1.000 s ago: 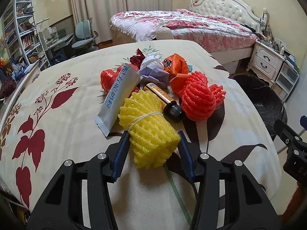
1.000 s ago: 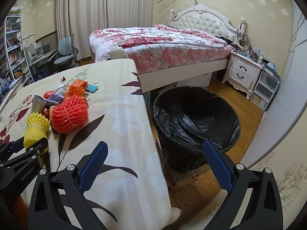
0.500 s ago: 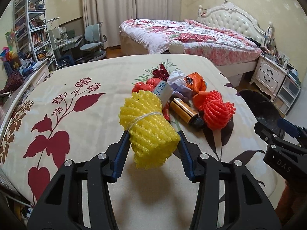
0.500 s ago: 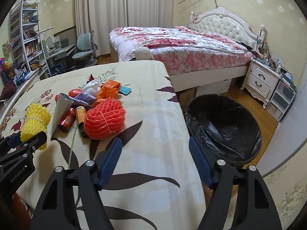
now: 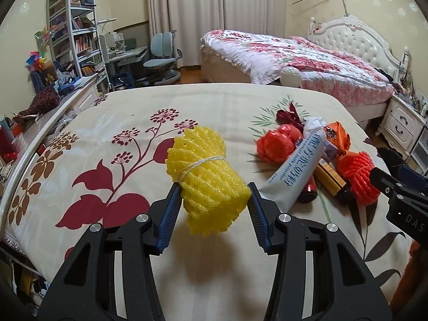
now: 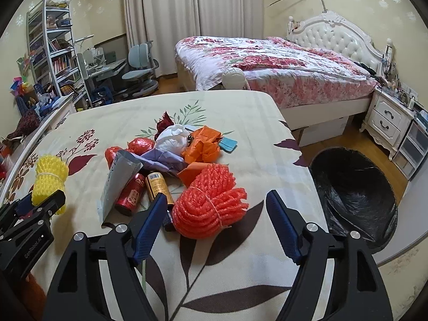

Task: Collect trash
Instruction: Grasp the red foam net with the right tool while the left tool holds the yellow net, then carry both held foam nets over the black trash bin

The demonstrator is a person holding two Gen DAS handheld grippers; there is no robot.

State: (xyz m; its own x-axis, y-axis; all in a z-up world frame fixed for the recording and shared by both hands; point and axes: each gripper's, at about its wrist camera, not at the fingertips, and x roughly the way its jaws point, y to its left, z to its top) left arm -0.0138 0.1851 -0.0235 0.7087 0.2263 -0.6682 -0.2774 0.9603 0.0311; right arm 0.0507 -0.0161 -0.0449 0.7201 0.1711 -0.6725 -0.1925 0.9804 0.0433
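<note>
My left gripper (image 5: pixel 212 206) is shut on a yellow foam net bundle (image 5: pixel 206 179) tied with string and holds it above the table; the bundle also shows in the right wrist view (image 6: pixel 49 182). My right gripper (image 6: pixel 214 224) is open, with the orange-red foam net bundle (image 6: pixel 211 203) on the table between and just ahead of its fingers. A trash pile lies behind it: a grey tube (image 6: pixel 115 184), a red bottle (image 6: pixel 132 194), a brown bottle (image 6: pixel 159 187), orange wrappers (image 6: pixel 203 145), white and purple paper. A black-lined bin (image 6: pixel 353 195) stands on the floor at the right.
The table (image 6: pixel 240 262) has a cream cloth with red and brown leaf print. Its right edge drops to the floor beside the bin. A bed (image 6: pixel 267 67), a nightstand (image 6: pixel 388 120), shelves (image 6: pixel 53 50) and desk chairs (image 6: pixel 139 64) stand beyond.
My left gripper has lifted the yellow bundle off the table and swung it left, away from the pile. My right gripper has swung left from the bin to the orange-red bundle.
</note>
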